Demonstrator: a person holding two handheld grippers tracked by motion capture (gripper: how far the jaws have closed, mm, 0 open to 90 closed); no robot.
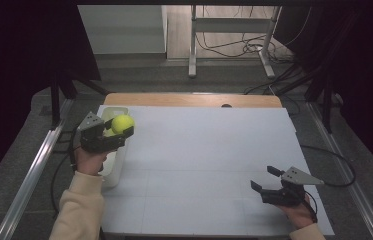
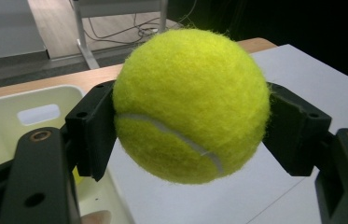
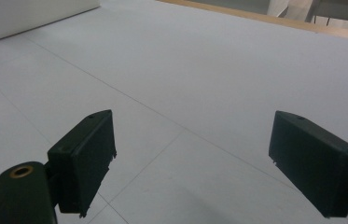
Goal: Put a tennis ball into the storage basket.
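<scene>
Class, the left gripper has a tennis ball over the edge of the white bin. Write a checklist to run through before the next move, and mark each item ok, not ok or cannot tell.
1. Tennis ball clamped between both pads of the left gripper: ok.
2. Ball lifted free of the white bin: ok, it hangs above the rim.
3. White sheet beside the bin bare for a set-down: ok.
4. Right gripper out of the way, jaws open with nothing between them: ok.
5. More balls left in the bin: cannot tell how many; some yellow shows behind the gripper.
</scene>
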